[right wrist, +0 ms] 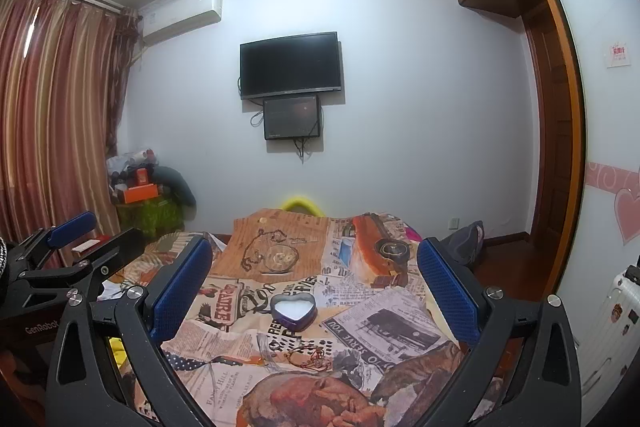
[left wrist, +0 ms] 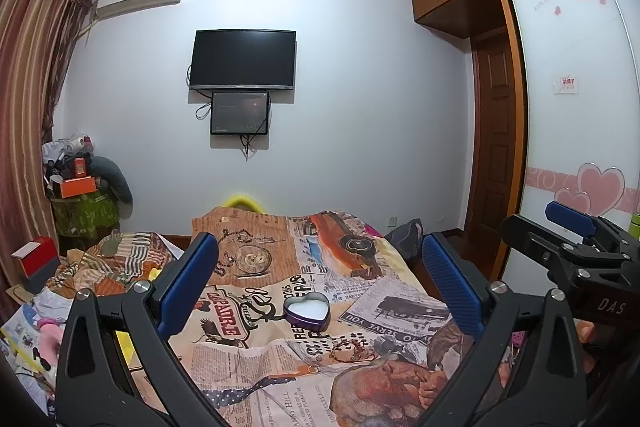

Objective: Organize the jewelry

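A purple heart-shaped tin (left wrist: 307,311) with a white lining stands open on the newspaper-print cloth (left wrist: 224,359). It also shows in the right wrist view (right wrist: 293,310). A small pile of thin bracelets (left wrist: 352,346) lies on the cloth just in front of the tin, also in the right wrist view (right wrist: 307,351). My left gripper (left wrist: 316,283) is open and empty, held above the cloth with the tin between its blue pads. My right gripper (right wrist: 314,283) is open and empty too, beside the left one.
The cloth covers a bed or table that runs away to the far wall. Rumpled bedding and a red box (left wrist: 38,257) lie at the left. A wardrobe with heart stickers (left wrist: 576,107) stands on the right, and a white suitcase (right wrist: 612,323) at the right edge.
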The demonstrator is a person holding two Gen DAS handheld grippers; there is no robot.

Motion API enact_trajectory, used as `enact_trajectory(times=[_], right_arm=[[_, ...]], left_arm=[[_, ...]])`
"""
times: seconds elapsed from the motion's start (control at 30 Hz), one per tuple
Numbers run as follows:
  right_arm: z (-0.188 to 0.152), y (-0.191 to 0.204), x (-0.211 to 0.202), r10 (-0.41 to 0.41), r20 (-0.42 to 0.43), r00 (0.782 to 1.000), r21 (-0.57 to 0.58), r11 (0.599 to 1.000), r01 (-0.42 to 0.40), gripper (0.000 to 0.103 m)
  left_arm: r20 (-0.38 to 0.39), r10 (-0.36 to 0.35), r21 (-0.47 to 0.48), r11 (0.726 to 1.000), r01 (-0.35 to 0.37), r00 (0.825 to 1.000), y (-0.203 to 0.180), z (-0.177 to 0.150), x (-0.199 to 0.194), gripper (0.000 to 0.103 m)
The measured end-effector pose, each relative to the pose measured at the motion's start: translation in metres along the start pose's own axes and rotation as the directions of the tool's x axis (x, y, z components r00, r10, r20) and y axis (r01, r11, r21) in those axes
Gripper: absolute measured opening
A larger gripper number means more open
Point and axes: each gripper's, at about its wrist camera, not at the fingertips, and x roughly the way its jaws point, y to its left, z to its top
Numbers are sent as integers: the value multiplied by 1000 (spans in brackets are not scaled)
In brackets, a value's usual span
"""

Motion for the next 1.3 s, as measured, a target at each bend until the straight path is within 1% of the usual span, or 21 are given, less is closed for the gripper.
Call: enact_trajectory(times=[1.3], right_arm=[[-2,1,1,2,-12,1000,2,1000,-2,102]], left_arm=[[-23,-7,-17,1000,7,1000,4,-3,9,102]])
